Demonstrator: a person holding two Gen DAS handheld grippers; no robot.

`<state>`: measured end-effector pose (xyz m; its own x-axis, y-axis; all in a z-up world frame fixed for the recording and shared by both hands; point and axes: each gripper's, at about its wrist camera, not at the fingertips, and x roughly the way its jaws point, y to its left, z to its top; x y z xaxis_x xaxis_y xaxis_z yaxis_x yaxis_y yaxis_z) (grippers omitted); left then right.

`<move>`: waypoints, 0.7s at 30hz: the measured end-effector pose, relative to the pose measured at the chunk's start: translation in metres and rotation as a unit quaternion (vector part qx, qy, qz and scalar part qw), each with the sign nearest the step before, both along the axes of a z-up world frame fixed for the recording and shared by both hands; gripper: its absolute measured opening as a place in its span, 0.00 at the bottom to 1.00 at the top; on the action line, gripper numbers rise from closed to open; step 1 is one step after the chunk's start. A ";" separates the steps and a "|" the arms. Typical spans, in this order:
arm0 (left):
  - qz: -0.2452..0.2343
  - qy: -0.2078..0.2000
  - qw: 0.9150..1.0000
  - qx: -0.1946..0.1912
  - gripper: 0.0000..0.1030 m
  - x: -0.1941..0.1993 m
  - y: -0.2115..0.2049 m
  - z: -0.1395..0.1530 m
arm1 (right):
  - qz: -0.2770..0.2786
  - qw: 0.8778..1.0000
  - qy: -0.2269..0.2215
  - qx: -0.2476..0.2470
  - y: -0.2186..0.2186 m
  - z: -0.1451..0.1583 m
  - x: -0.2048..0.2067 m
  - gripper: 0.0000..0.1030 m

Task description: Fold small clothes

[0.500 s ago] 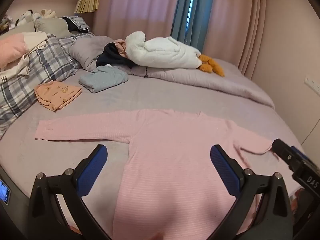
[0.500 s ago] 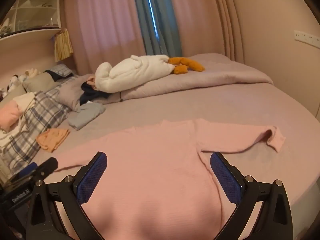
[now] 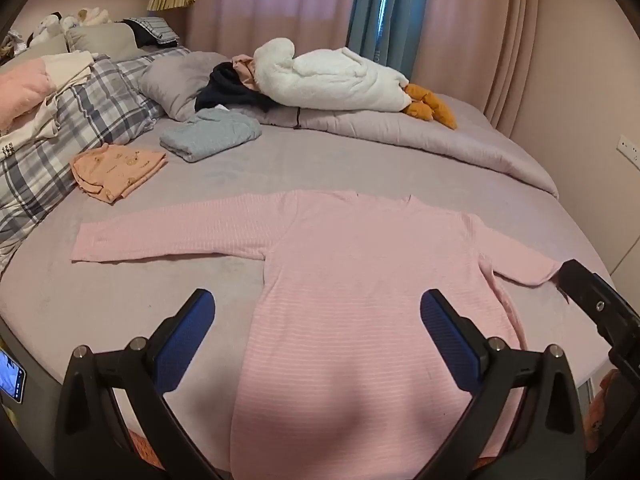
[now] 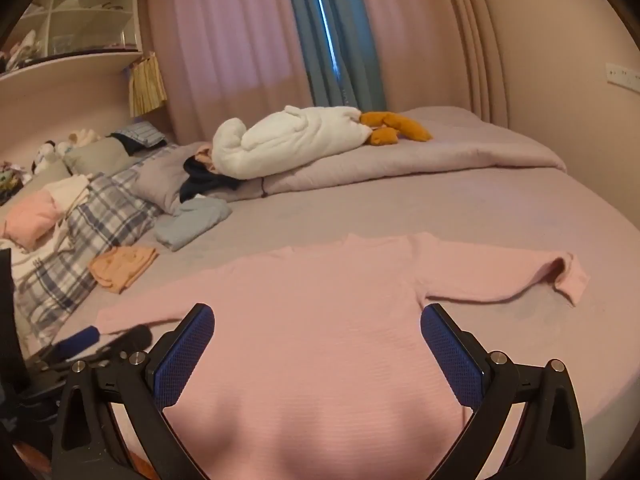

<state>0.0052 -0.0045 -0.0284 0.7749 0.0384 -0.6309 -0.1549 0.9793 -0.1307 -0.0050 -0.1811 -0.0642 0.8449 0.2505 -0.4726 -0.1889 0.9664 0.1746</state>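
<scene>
A pink long-sleeved ribbed top (image 3: 352, 280) lies flat on the bed with both sleeves spread out; it also shows in the right wrist view (image 4: 320, 312). Its right cuff (image 4: 568, 276) is curled over. My left gripper (image 3: 318, 316) is open and empty, hovering over the top's lower body. My right gripper (image 4: 318, 328) is open and empty over the same part, further right. The right gripper shows at the edge of the left wrist view (image 3: 600, 308), and the left gripper in the right wrist view (image 4: 100, 340).
A folded grey-blue garment (image 3: 212, 138) and a folded orange garment (image 3: 118, 170) lie at the far left of the mauve bed (image 3: 360, 168). Plaid bedding (image 3: 72, 128), a white plush goose (image 3: 332, 78) and a rolled duvet (image 3: 440, 140) lie behind. A wall stands on the right.
Both grippers have drifted slightly left over the top. The left gripper now reaches further into the right wrist view. The top has not moved.
</scene>
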 end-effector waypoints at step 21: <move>-0.024 0.005 0.999 -0.037 1.00 -0.002 -0.001 0.000 | 0.018 0.999 0.016 0.025 -0.002 -0.001 0.000 0.99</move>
